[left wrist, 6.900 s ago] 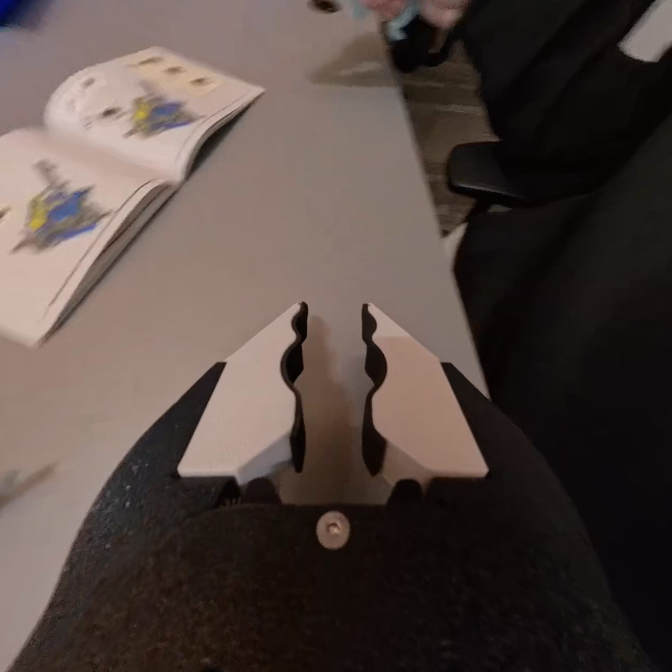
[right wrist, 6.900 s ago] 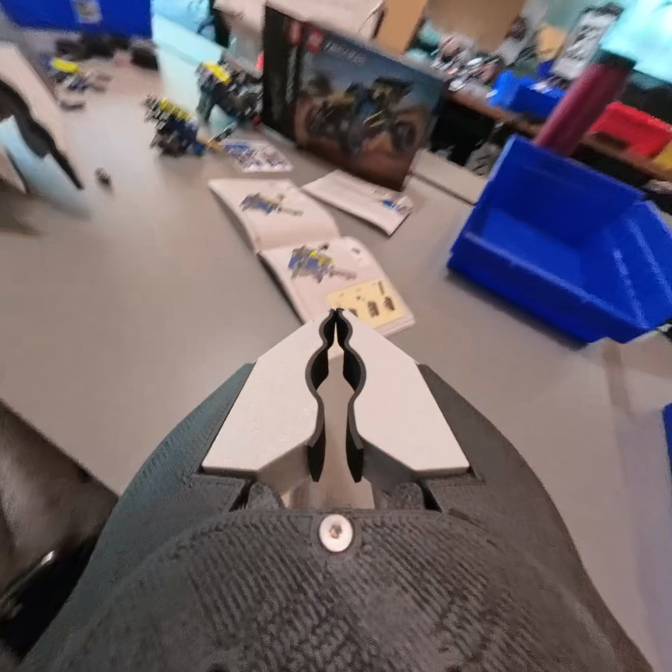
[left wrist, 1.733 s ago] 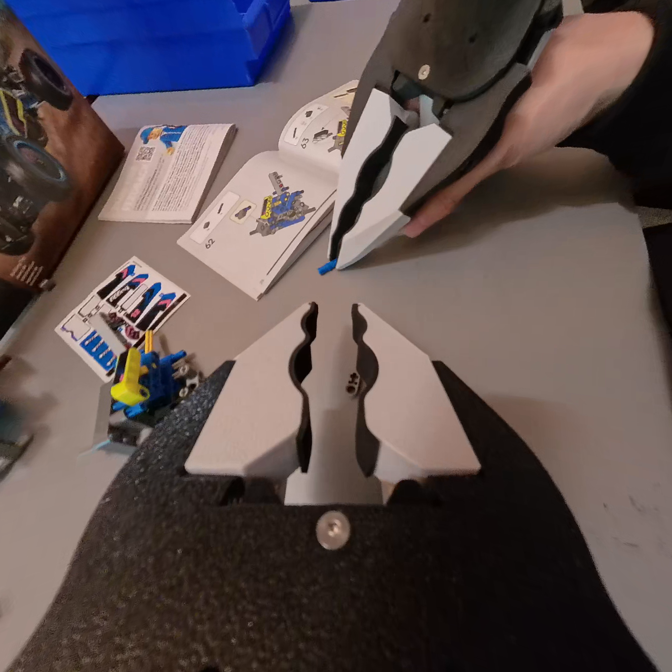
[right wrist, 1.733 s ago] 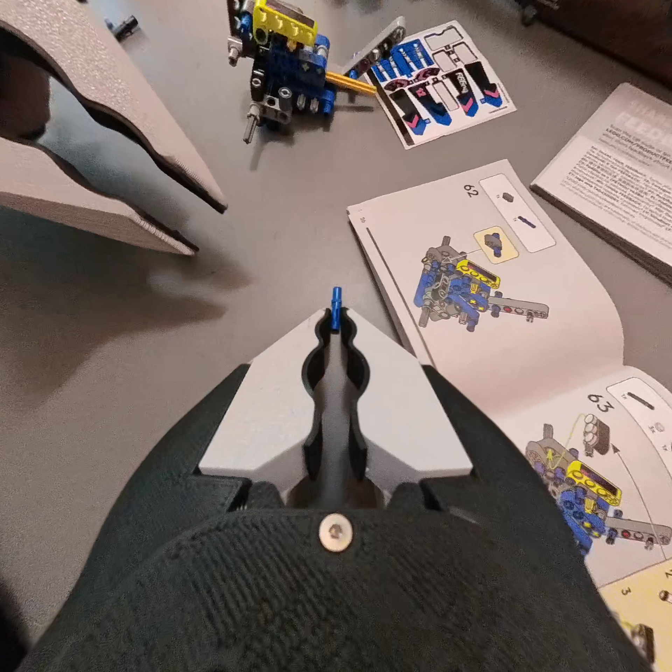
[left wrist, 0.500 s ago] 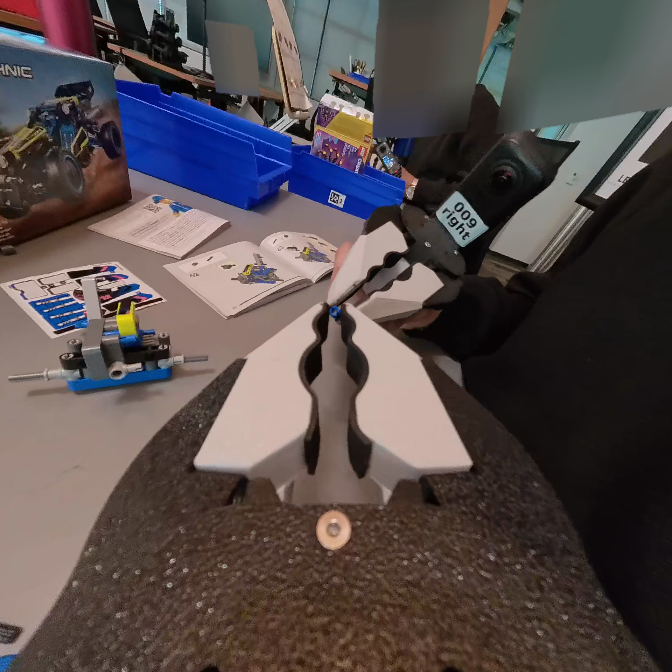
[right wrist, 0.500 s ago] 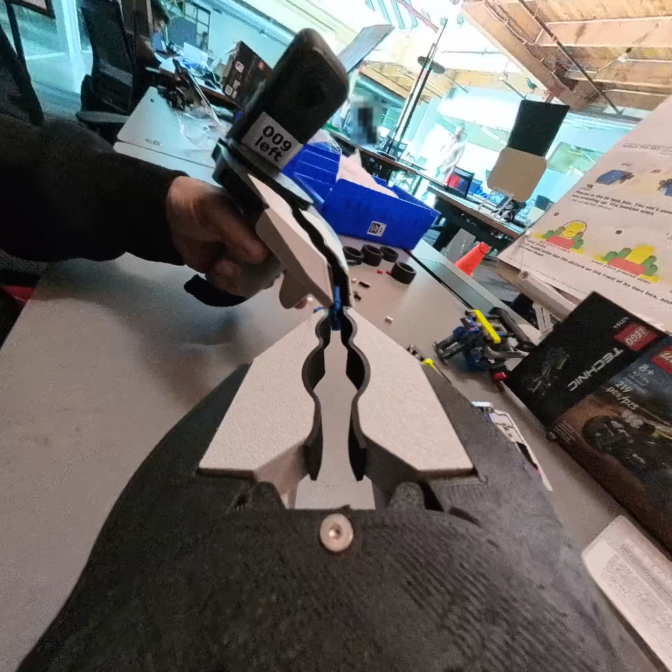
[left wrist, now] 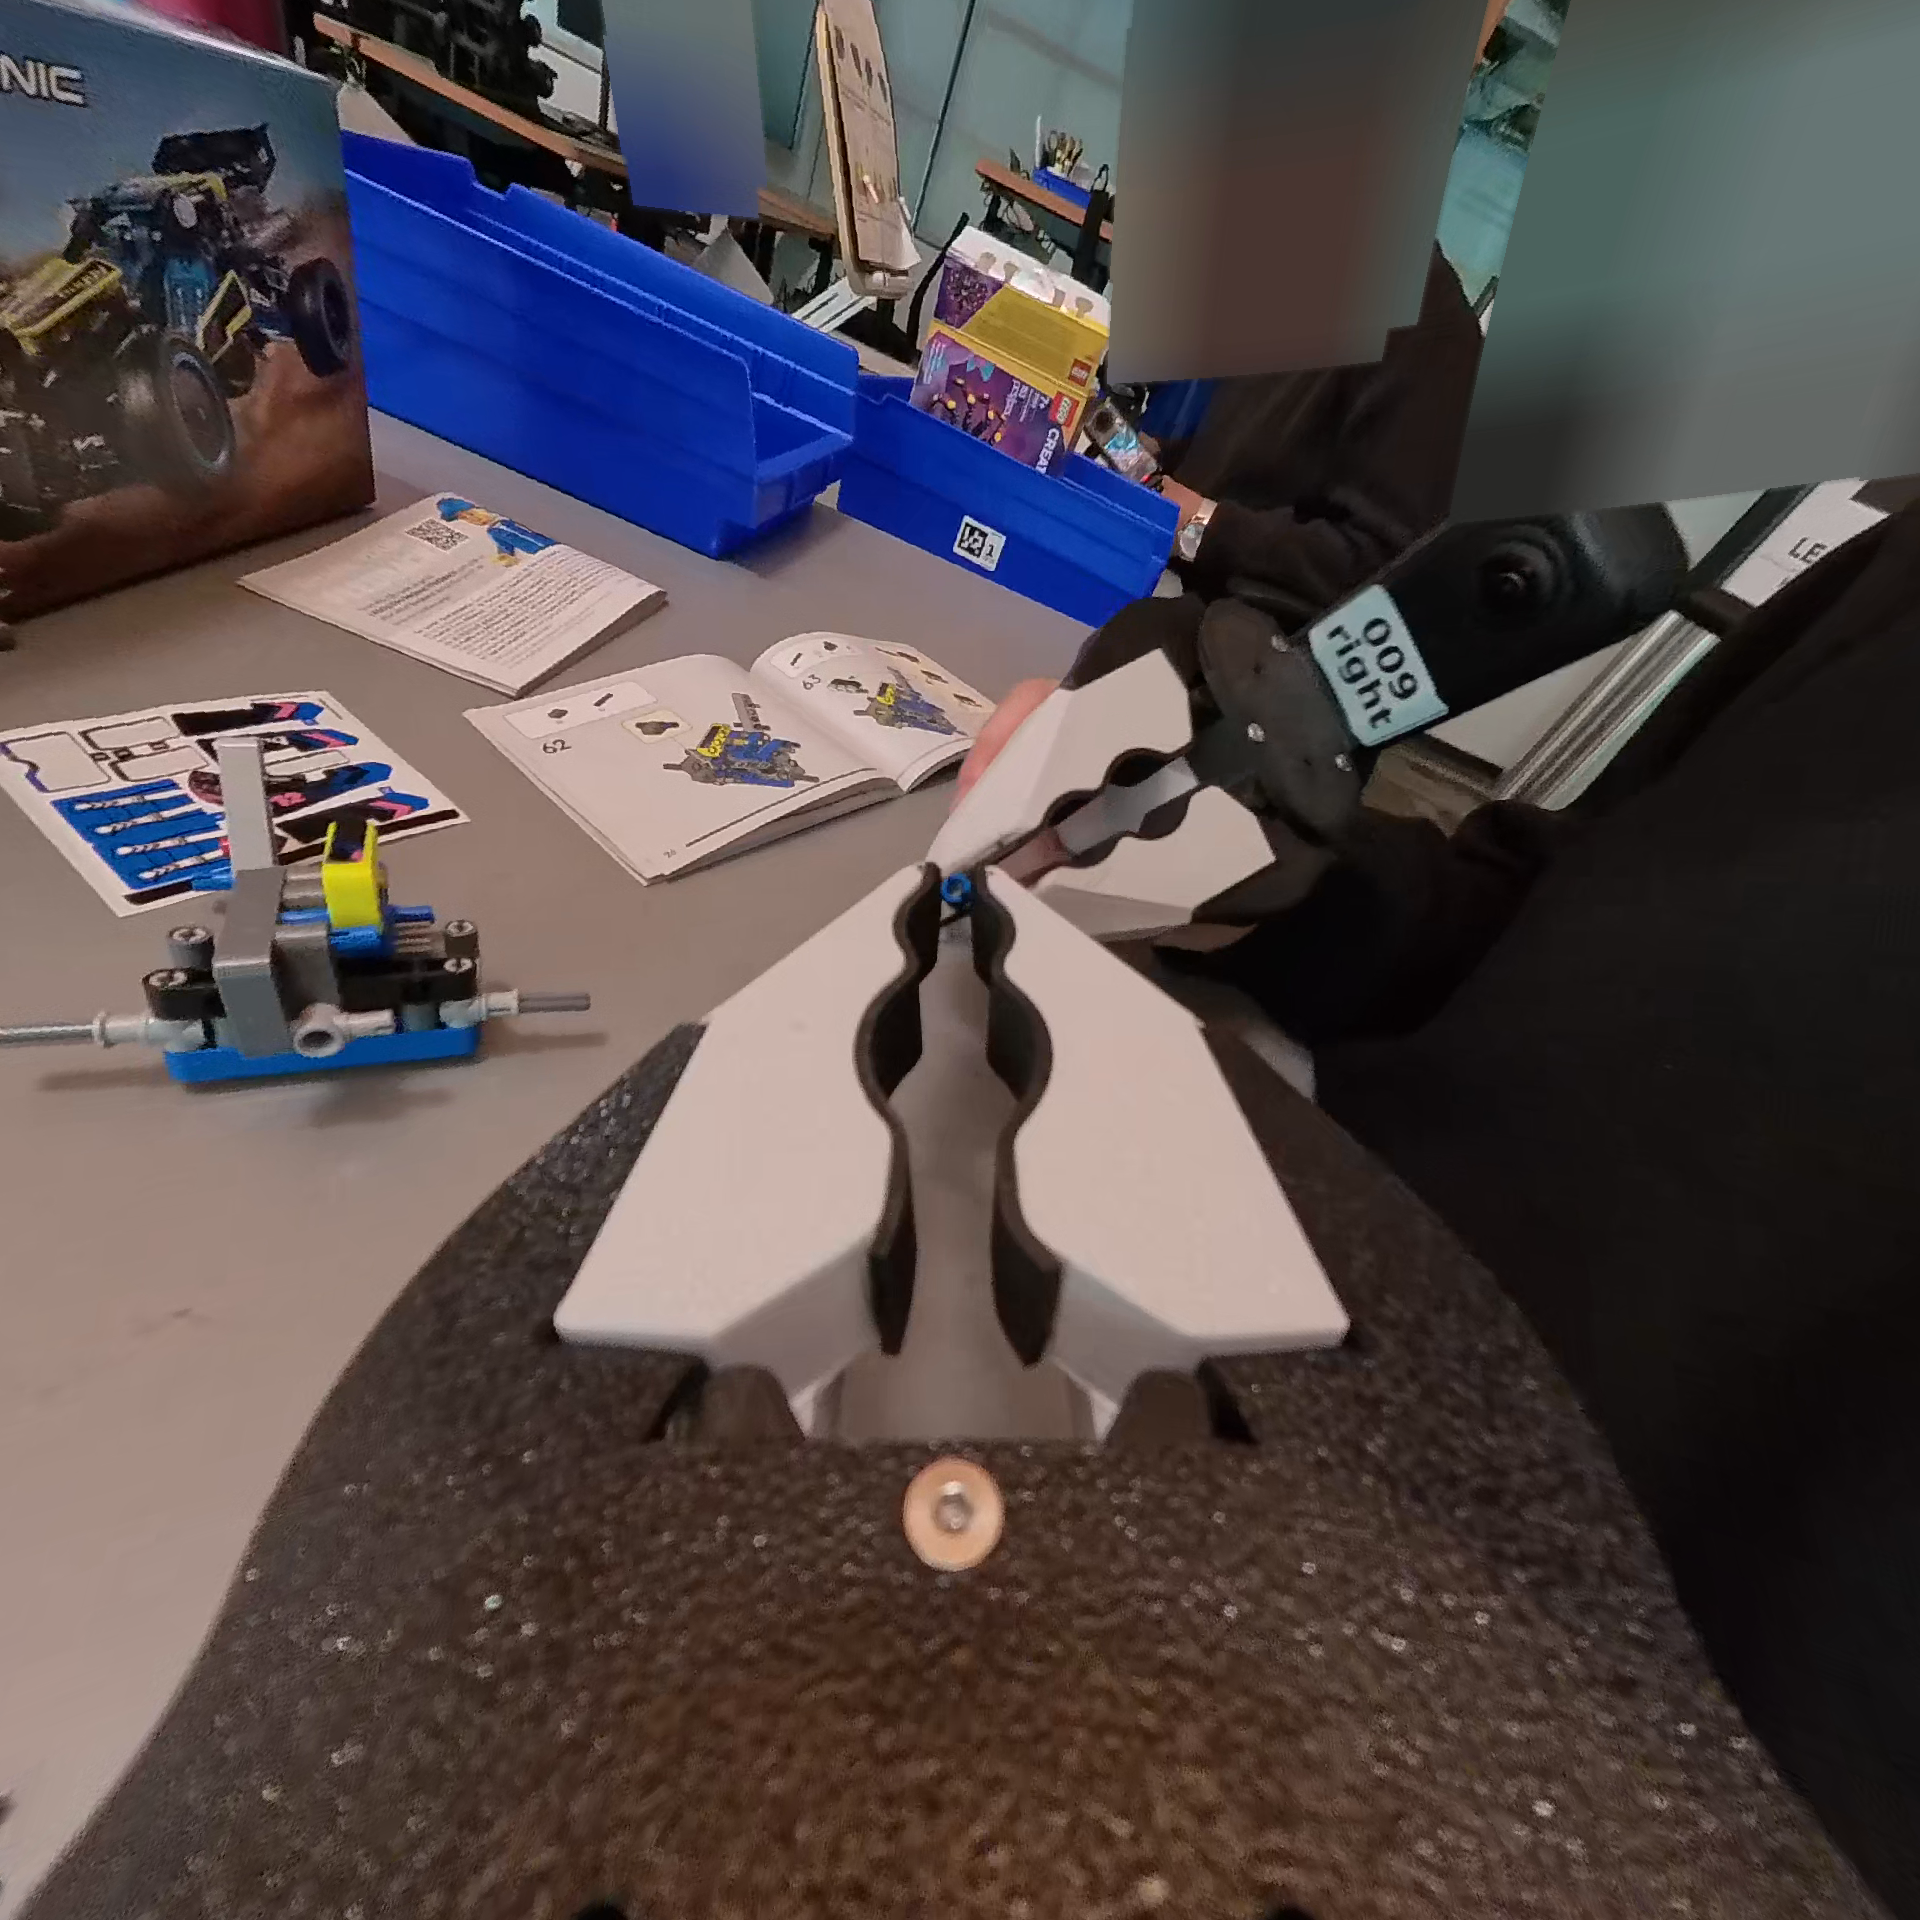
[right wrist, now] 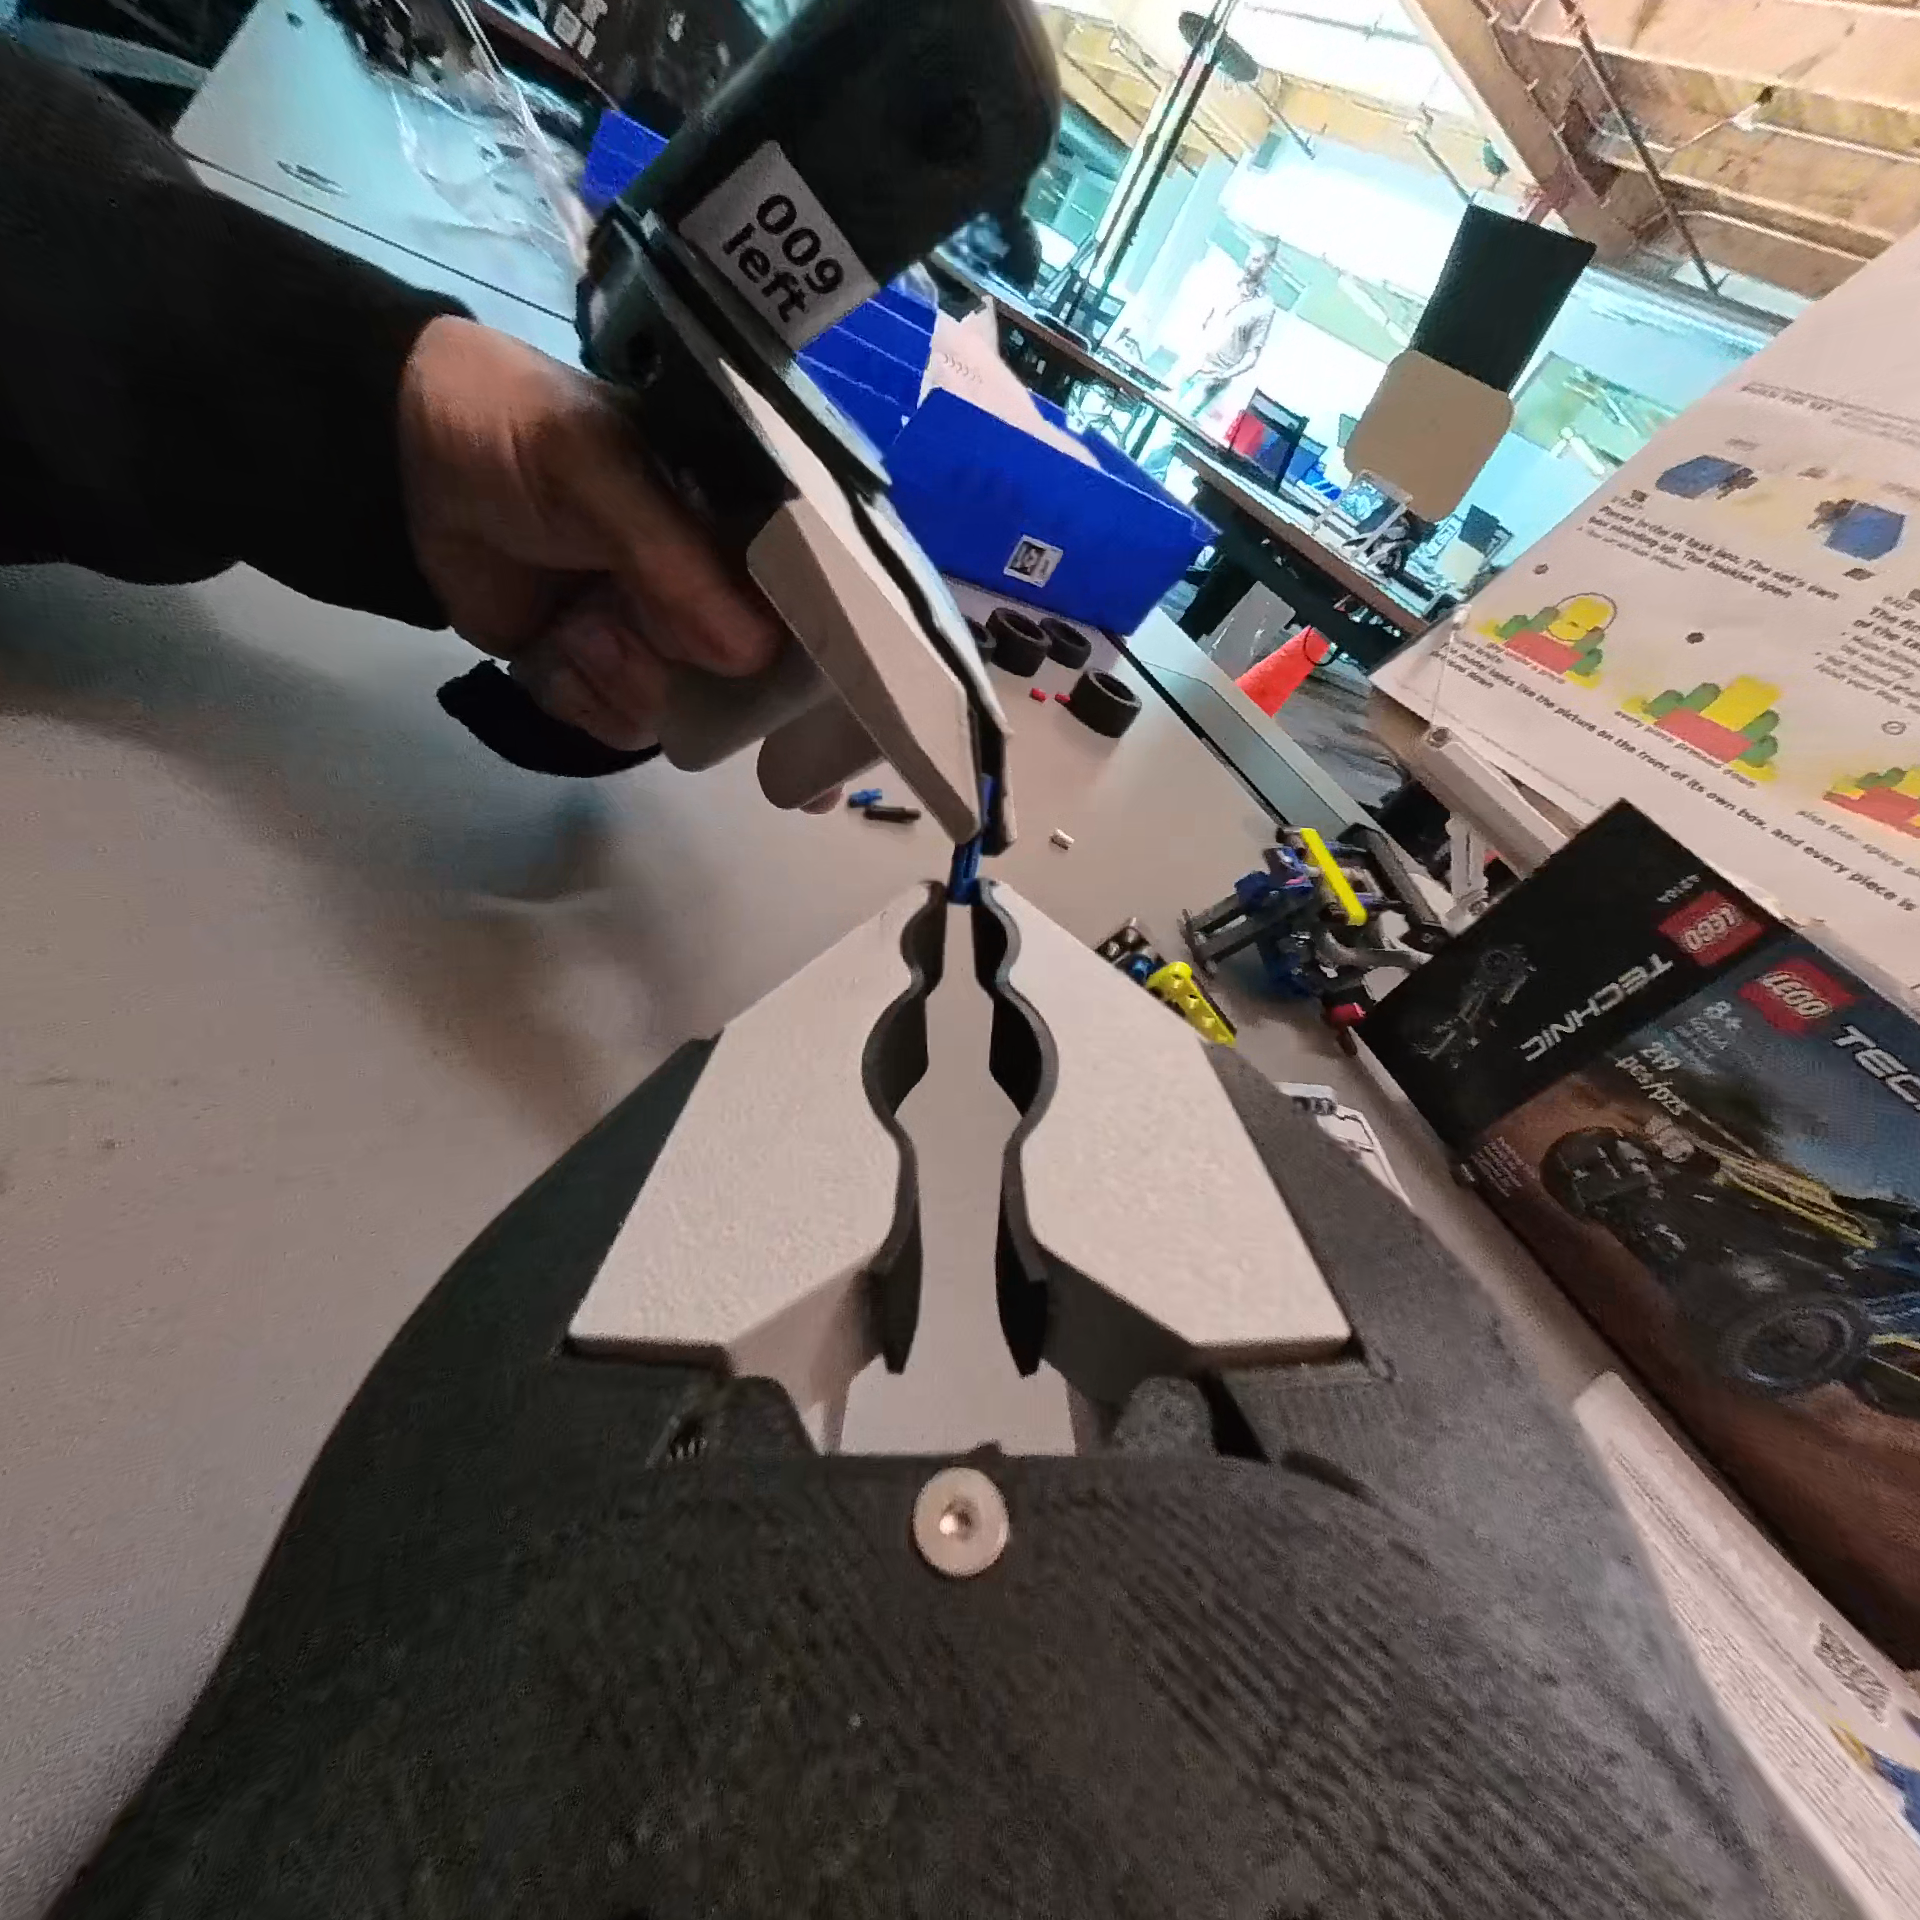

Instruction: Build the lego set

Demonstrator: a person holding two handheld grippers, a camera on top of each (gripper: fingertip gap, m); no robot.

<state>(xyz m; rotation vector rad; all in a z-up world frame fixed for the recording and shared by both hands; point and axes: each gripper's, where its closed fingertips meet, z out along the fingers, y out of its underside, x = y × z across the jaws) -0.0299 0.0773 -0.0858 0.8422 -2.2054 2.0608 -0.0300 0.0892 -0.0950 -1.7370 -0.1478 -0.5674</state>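
Grippers meet tip to tip above the grey table (left wrist: 260, 1299), a small blue pin (left wrist: 954, 886) pinched between them. In the left wrist view, the left gripper (left wrist: 951, 883) points toward 12 o'clock with its fingers closed on the near end of the pin; the right gripper (left wrist: 961, 862) comes in from 2 o'clock, tilted down, a dark-sleeved hand behind it. In the right wrist view, the pin (right wrist: 968, 862) stands nearly upright: the right gripper (right wrist: 961, 891) clamps its lower end, and the left gripper (right wrist: 982, 831) reaches down from 11 o'clock, gripping its top, held by a hand (right wrist: 551, 551).

From 9 o'clock across the left wrist view lie a part-built blue and grey model (left wrist: 301, 987), a sticker sheet (left wrist: 135, 790) behind it, a set box (left wrist: 177, 291) at 10 o'clock, a leaflet (left wrist: 468, 592), an open manual (left wrist: 748, 748) and blue bins (left wrist: 582, 353). The room beyond is a workshop with more tables.
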